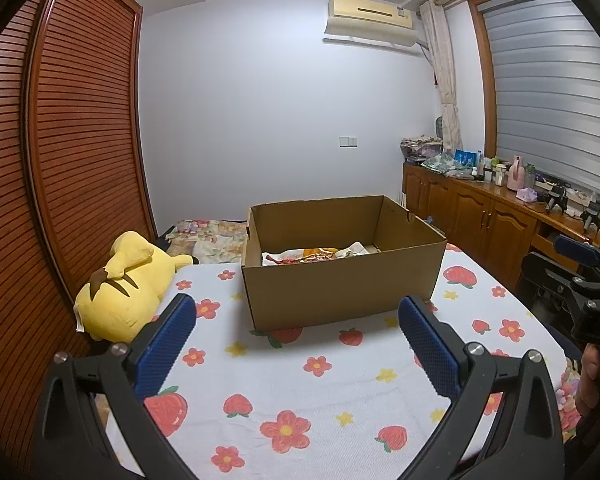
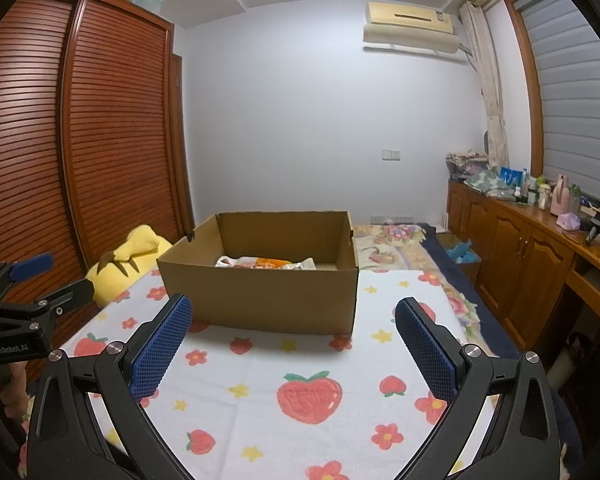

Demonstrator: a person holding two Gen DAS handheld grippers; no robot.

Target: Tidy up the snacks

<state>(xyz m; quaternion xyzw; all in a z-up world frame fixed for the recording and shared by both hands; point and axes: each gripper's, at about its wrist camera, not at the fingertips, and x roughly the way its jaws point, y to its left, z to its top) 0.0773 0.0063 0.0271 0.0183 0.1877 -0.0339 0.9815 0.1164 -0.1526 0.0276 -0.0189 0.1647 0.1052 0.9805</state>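
The left tool (image 1: 296,312) hung over the bed with its fingers wide apart and nothing between them. The box (image 1: 340,276) stood ahead of it, open-topped, well clear of the blue pads (image 1: 164,352). The snacks (image 1: 316,257) lay in a heap on the box floor, only their tops showing over the near wall. The right tool (image 2: 292,314) was likewise spread and empty, aimed at the same box (image 2: 268,276) from a spot further right, with the snacks (image 2: 266,263) beyond its reach. Each tool showed at the edge of the other's view, off to the side and apart.

The box sat on a white blanket (image 1: 300,392) printed with strawberries and flowers, spread over the bed. A yellow plush (image 1: 128,284) lay at the blanket's left edge, beside the slatted wardrobe (image 1: 72,140). Behind stood a plain wall with an air conditioner (image 1: 370,20) high up. To the right ran a wooden worktop (image 1: 496,196) crowded with bottles, under a blind-covered window (image 1: 548,80).
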